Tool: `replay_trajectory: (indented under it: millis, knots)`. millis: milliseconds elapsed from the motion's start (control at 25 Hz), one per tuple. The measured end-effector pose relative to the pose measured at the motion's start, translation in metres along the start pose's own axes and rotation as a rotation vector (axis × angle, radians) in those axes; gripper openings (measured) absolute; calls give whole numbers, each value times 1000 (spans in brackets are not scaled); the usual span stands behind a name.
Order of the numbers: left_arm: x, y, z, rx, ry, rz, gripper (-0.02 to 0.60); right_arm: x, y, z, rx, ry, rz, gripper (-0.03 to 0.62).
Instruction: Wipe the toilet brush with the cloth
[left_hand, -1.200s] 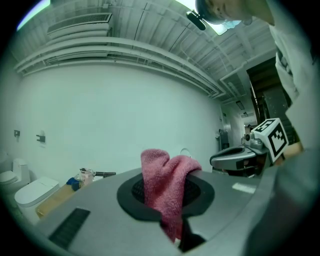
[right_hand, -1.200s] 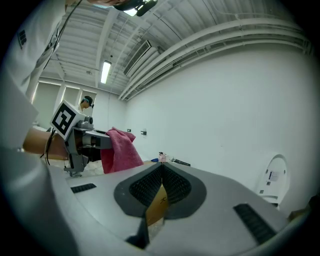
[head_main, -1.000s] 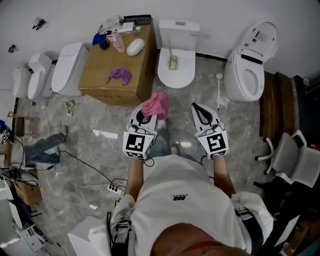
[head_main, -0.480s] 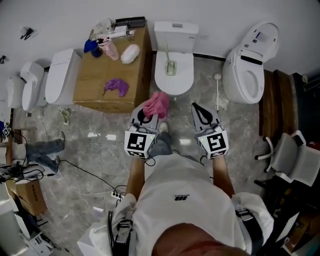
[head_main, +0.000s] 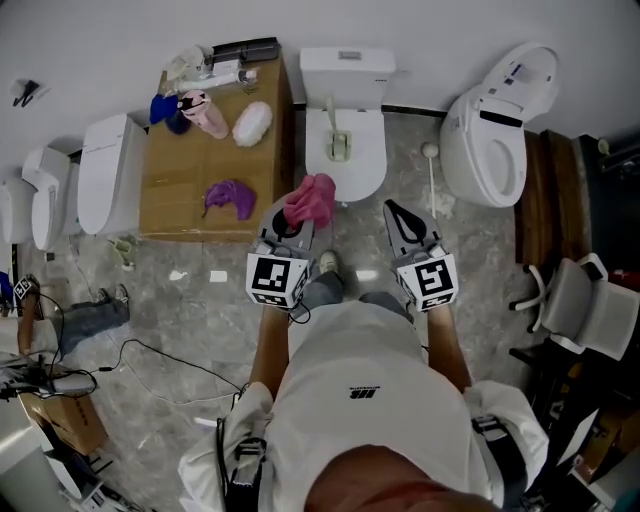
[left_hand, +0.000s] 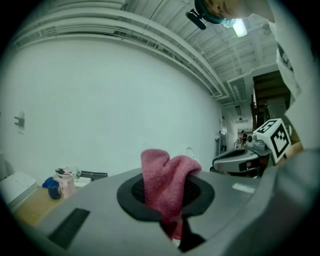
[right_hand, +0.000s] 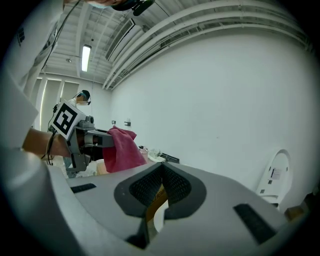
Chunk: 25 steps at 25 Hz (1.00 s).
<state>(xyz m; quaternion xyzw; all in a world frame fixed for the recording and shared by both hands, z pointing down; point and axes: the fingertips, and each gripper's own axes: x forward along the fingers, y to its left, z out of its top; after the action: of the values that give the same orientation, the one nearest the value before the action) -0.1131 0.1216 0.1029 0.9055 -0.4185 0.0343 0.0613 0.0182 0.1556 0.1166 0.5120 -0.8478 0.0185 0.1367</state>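
Note:
My left gripper (head_main: 296, 216) is shut on a pink cloth (head_main: 313, 198), which bunches up above its tips just before the front rim of the middle toilet (head_main: 370, 165). In the left gripper view the cloth (left_hand: 167, 180) stands up between the pads. A pale brush-like thing (head_main: 338, 142) lies in that toilet's bowl. A white stick with a round top (head_main: 432, 180) stands on the floor between the middle and right toilets. My right gripper (head_main: 394, 209) is shut and empty, level with the left one; its pads (right_hand: 172, 184) meet in the right gripper view.
A cardboard box (head_main: 180, 175) left of the toilet carries a purple rag (head_main: 228, 195), bottles and a white object. Further toilets stand at the left (head_main: 100, 170) and right (head_main: 490, 140). A chair (head_main: 590, 310) is at the right, cables (head_main: 150, 355) on the floor at the left.
Both grippers and the person have moved forward toward the middle toilet; the pink cloth now sits at the bowl's front rim. Both grips are unchanged.

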Motion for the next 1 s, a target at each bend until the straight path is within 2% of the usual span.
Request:
replay_trajectory:
  millis: [240,560,760,1000]
  knots:
    - [24,28,-25,-44,27,-47,52,40,-3,-14,12,44,-3,-3]
    - [67,54,-51,-72,78,-70,52,78,-21,-44,49,111,-18,-3]
    - [94,68,-55,-80,80,-67,52,101,-39,-51,53,125,-12,-3]
    - [129,84,-78,-122,124,-46,52,137,-63,-69,63,157,31,-3]
